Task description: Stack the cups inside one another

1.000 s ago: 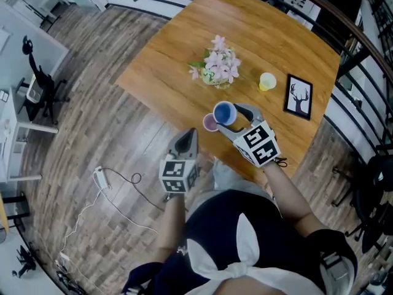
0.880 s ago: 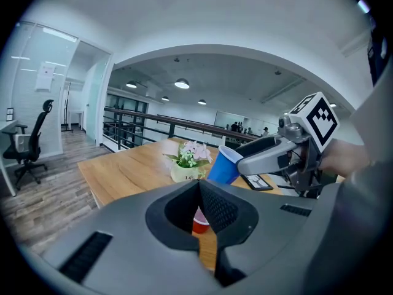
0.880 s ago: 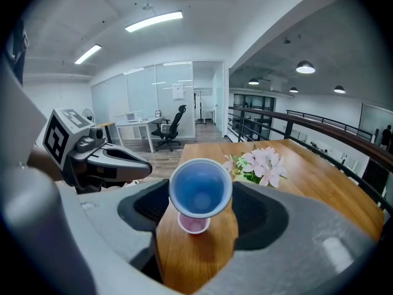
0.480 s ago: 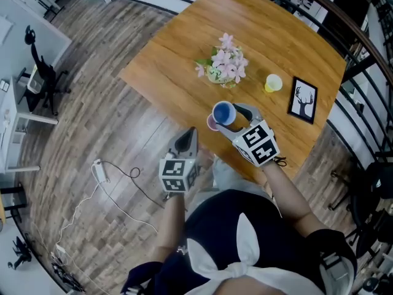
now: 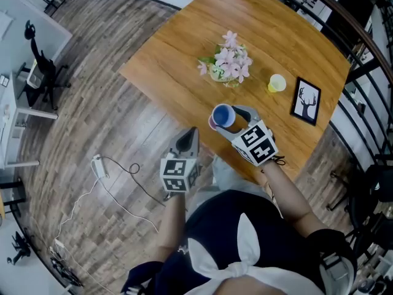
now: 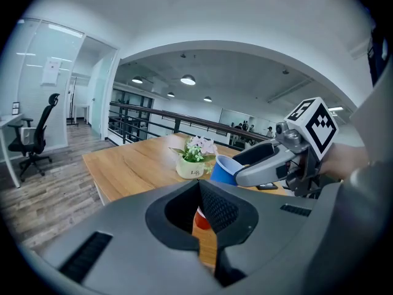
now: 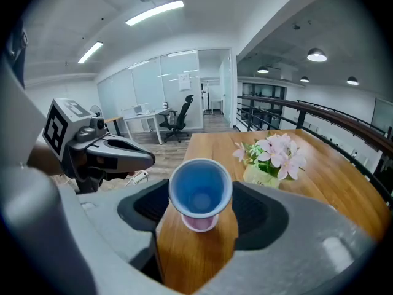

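A: Three cups; any nested?
B: I judge none yet. My right gripper point(image 7: 201, 203) clamps the blue cup point(image 7: 201, 186) just above the pink cup point(image 7: 199, 225), mid-frame; the yellow cup point(image 5: 277, 83) stands upper right. Left gripper point(image 5: 189, 135): jaws together, empty.

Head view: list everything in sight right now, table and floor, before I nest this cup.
table: 1, brown wood, centre
flower pot: 1, pale with pink flowers, mid-table
yellow cup: 1, yellow, right of flowers
deer picture: 1, black frame, table's right edge
blue cup: 1, blue, over pink cup
pink cup: 1, pink, table's near edge
power strip: 1, white, floor left
office chair: 1, black, far left
left gripper: 1, grey, shut, empty, beside table
right gripper: 1, grey, holding blue cup
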Tool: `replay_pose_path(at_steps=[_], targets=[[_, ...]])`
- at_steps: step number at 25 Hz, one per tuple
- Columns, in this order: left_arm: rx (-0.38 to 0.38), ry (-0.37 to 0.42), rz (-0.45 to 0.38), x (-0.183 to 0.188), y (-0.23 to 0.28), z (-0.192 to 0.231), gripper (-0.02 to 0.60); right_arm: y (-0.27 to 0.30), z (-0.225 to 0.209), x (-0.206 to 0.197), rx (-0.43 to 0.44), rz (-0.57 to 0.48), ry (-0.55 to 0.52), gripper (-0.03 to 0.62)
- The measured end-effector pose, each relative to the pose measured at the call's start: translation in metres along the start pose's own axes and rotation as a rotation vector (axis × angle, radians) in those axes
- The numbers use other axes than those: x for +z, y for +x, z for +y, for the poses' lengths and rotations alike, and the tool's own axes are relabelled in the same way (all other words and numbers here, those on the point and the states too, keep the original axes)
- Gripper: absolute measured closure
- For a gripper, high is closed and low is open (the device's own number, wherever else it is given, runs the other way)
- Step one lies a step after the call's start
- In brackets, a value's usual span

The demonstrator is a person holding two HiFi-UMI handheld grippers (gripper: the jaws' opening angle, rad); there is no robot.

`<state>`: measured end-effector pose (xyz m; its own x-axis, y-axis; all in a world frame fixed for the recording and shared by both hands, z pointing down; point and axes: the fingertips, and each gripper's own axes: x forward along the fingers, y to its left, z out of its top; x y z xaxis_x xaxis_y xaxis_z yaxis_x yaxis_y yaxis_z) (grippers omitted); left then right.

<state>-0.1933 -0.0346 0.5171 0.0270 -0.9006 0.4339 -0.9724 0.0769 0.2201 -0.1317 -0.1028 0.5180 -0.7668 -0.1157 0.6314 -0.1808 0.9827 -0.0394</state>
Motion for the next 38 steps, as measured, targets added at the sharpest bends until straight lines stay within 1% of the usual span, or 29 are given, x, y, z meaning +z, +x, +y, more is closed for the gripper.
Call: replay_pose_path(at_steps=[4,8,13,23,26,29,32,34,38], targets=[[0.007,-0.008,0.012,0.000,0.003,0.001,0.565,0.009,0.002,-0.007,0.021,0.026,-0.002,0.276],[0.003,-0.018,0.030,-0.013,0.008,0.002,0.565,0.017,0.002,-0.014,0.043,0.045,-0.003,0.276],[0.010,-0.030,0.047,-0.020,0.008,0.004,0.565,0.024,0.004,-0.023,0.061,0.071,-0.014,0.275],[0.010,-0.034,0.068,-0.018,0.016,0.004,0.565,0.043,0.004,-0.037,0.104,0.115,-0.017,0.275],[0.020,-0.028,0.052,-0.015,0.017,0.007,0.565,0.048,0.005,-0.041,0.116,0.129,-0.017,0.273],[0.026,-0.030,0.051,-0.013,0.017,0.008,0.565,0.050,0.005,-0.046,0.116,0.140,-0.015,0.273],[0.022,-0.033,0.065,-0.021,0.018,0.009,0.565,0.052,0.005,-0.049,0.117,0.140,-0.006,0.272],[0.018,-0.035,0.075,-0.024,0.018,0.008,0.565,0.053,0.004,-0.050,0.122,0.140,0.004,0.258],[0.013,-0.030,0.082,-0.021,0.020,0.006,0.565,0.054,0.003,-0.050,0.121,0.135,0.009,0.255]])
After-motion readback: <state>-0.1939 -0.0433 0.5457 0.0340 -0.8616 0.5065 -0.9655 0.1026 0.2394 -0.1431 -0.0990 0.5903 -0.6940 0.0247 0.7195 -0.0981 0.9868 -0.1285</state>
